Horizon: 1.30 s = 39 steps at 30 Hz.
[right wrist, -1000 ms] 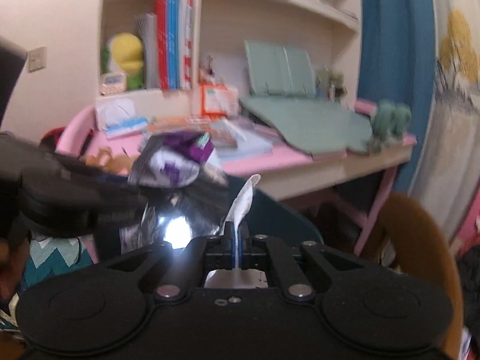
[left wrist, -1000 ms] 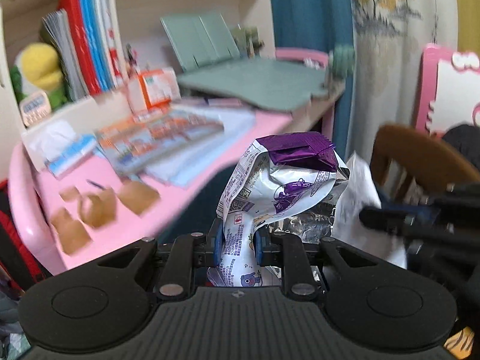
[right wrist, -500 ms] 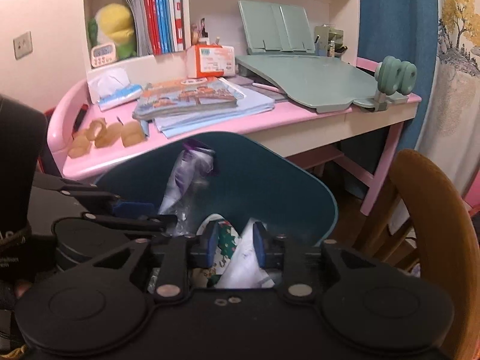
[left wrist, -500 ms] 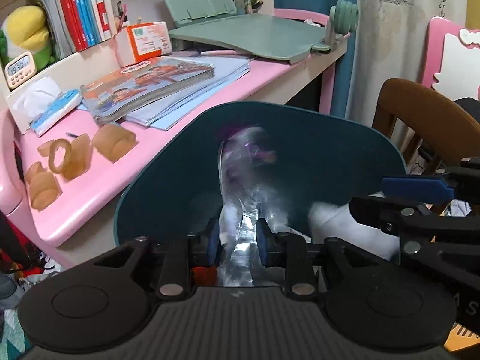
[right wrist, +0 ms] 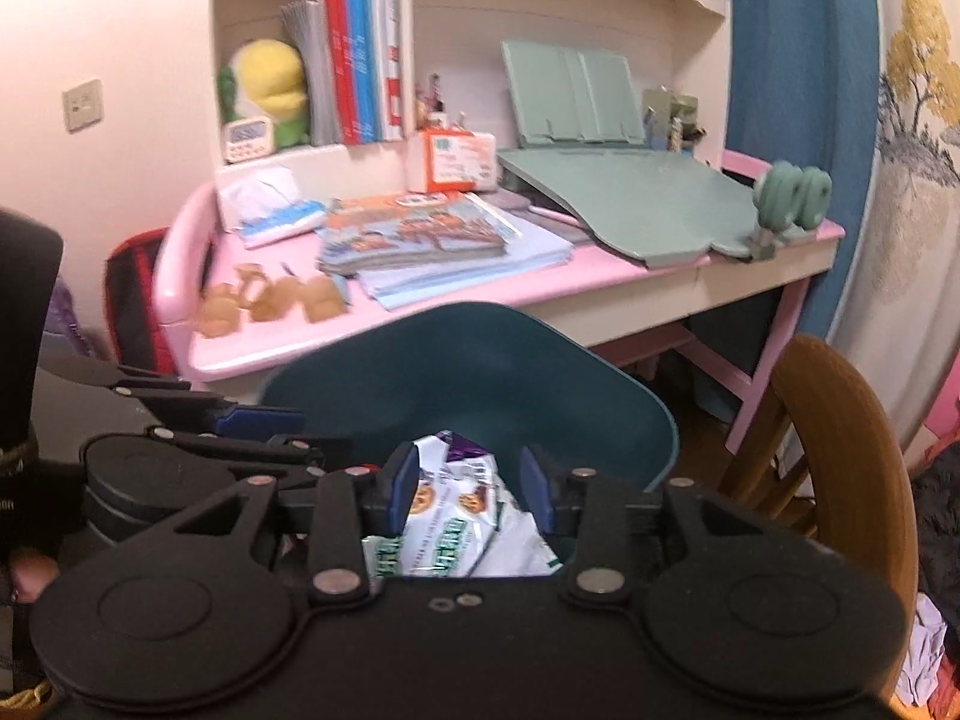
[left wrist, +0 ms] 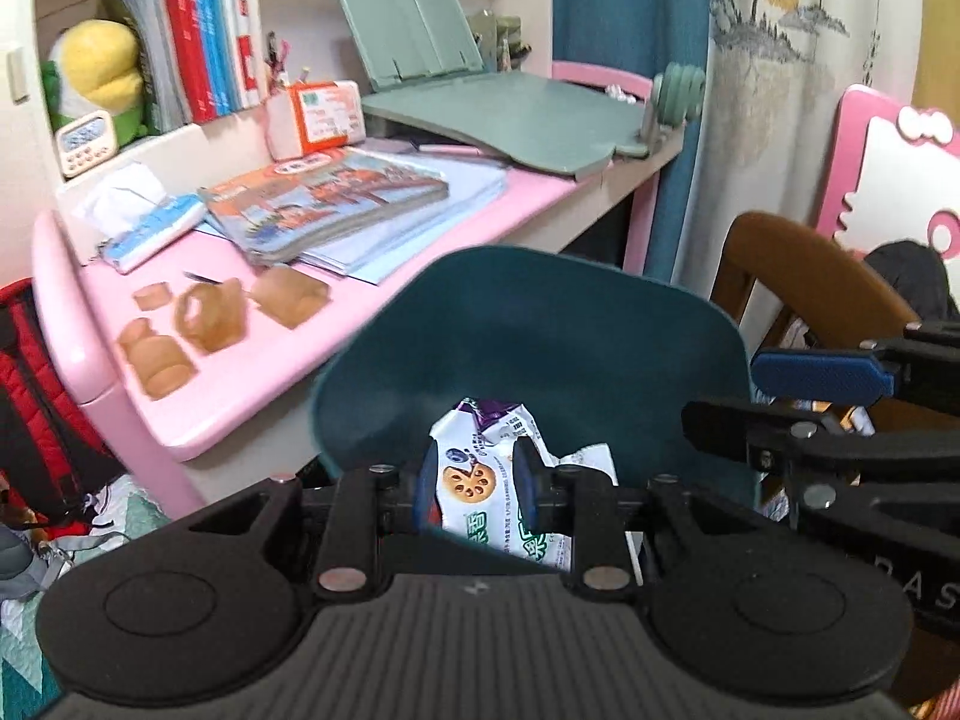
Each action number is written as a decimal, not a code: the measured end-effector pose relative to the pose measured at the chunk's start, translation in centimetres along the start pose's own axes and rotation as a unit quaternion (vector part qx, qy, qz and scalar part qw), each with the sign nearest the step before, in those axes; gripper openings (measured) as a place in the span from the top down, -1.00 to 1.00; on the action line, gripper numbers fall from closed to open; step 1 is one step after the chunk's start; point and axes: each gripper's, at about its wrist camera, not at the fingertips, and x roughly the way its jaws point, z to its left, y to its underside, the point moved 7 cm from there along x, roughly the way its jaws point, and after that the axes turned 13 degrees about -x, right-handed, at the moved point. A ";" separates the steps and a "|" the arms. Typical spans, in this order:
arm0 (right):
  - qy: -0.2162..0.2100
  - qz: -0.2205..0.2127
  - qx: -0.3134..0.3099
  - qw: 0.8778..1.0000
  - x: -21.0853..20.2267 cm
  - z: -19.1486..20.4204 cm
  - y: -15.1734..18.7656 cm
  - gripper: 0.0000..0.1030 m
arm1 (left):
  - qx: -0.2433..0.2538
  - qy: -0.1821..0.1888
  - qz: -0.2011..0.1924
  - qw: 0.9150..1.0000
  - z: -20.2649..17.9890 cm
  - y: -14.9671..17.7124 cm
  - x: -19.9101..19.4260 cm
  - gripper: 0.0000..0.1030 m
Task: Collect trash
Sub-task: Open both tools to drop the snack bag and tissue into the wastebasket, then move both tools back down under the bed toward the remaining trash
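Lying crumpled inside the teal bin [left wrist: 558, 336], the snack wrapper [left wrist: 480, 480] is white with a purple top edge, round lotus-root-like pictures and large green characters too distorted to read. White crumpled paper [left wrist: 585, 459] sits beside it. The left gripper [left wrist: 474, 489] hangs above with its blue pads narrowly apart, pressing on nothing. The right gripper [right wrist: 471, 483] has just been opening its jaws; they stand moderately wide over the same wrapper, gripping nothing. On the pink desk [right wrist: 420, 312] behind, an orange-and-white box [right wrist: 453, 162] bears print too small to make out.
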 end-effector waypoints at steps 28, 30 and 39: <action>-0.190 -0.087 -0.113 0.971 -8.4 23.7 -2.7 0.20 | -0.108 -0.072 -0.061 0.990 20.5 8.7 -19.8 0.48; -0.210 -0.087 -0.124 0.966 -8.3 26.1 -2.6 0.19 | -0.119 -0.082 -0.061 0.988 22.6 10.0 -20.8 0.48; -0.286 -0.062 -0.154 0.944 -5.5 35.8 -1.0 0.14 | -0.177 -0.145 -0.059 0.972 33.0 16.4 -23.1 -0.42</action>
